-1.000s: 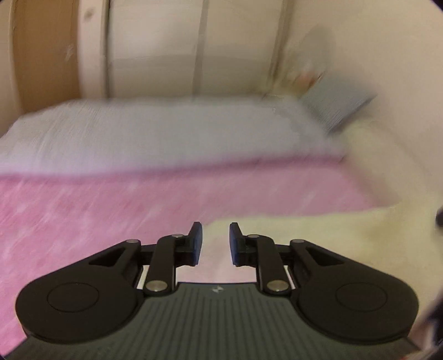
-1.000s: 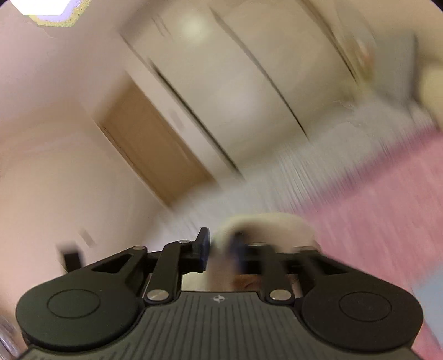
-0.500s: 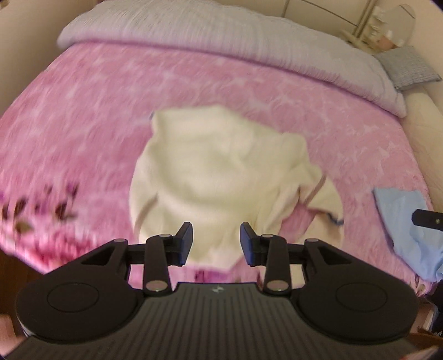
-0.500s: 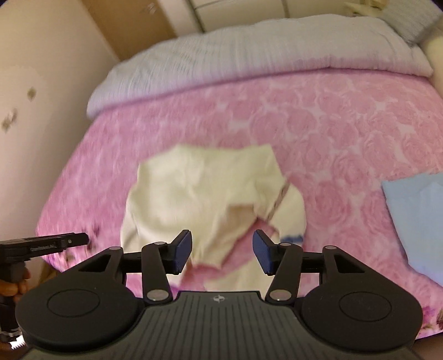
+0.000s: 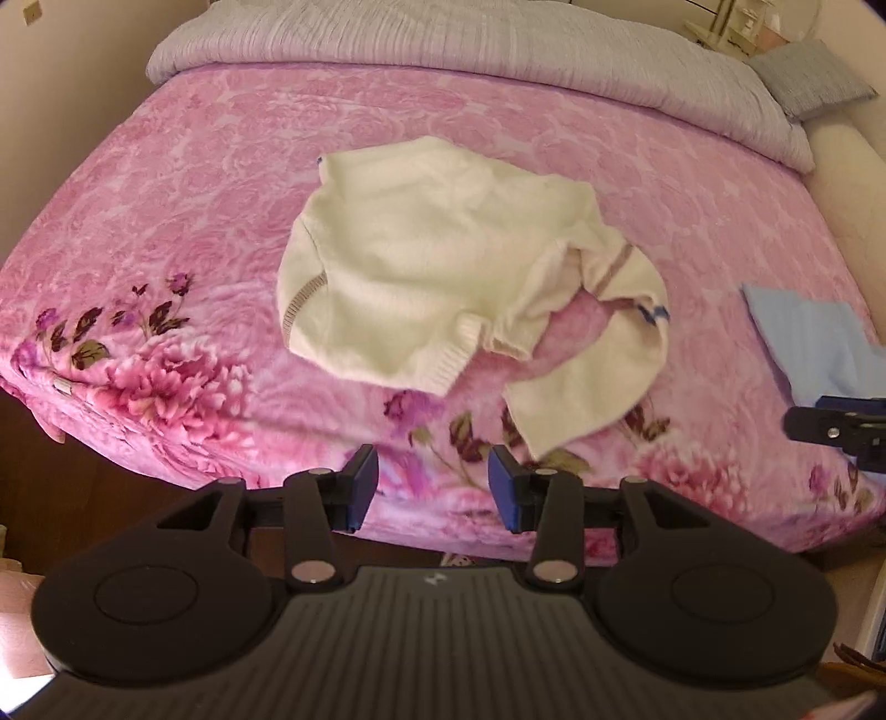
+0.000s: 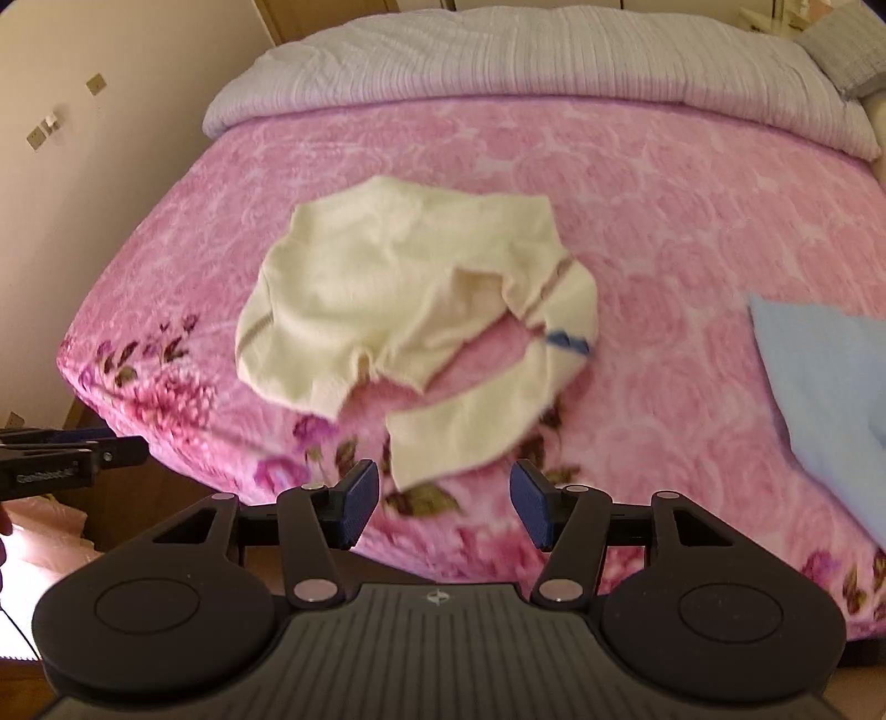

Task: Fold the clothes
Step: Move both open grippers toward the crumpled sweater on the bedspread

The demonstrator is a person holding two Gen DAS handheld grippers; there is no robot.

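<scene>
A cream knit sweater (image 5: pixel 443 260) lies crumpled on the pink flowered blanket (image 5: pixel 183 183), one sleeve trailing toward the bed's near edge. The right wrist view shows the same sweater (image 6: pixel 398 299) on the blanket (image 6: pixel 692 210). My left gripper (image 5: pixel 433 486) hovers over the bed's near edge, short of the sweater, jaws opening with nothing between them. My right gripper (image 6: pixel 446 501) hangs just short of the sleeve end, jaws also opening and empty. Each gripper appears at the side of the other's view: the right gripper (image 5: pixel 836 426), the left gripper (image 6: pixel 66 451).
A light blue folded garment (image 6: pixel 825 387) lies on the bed at the right, also in the left wrist view (image 5: pixel 814 343). A grey duvet (image 5: pixel 470 50) and a pillow (image 5: pixel 808 77) lie at the far end. A wall with sockets (image 6: pixel 66 166) stands left; dark floor lies below the bed edge.
Both views swung down from the wardrobe and wall to the bed. Both grippers have opened wider and come nearer the sweater's near side. The sweater now lies on the bed.
</scene>
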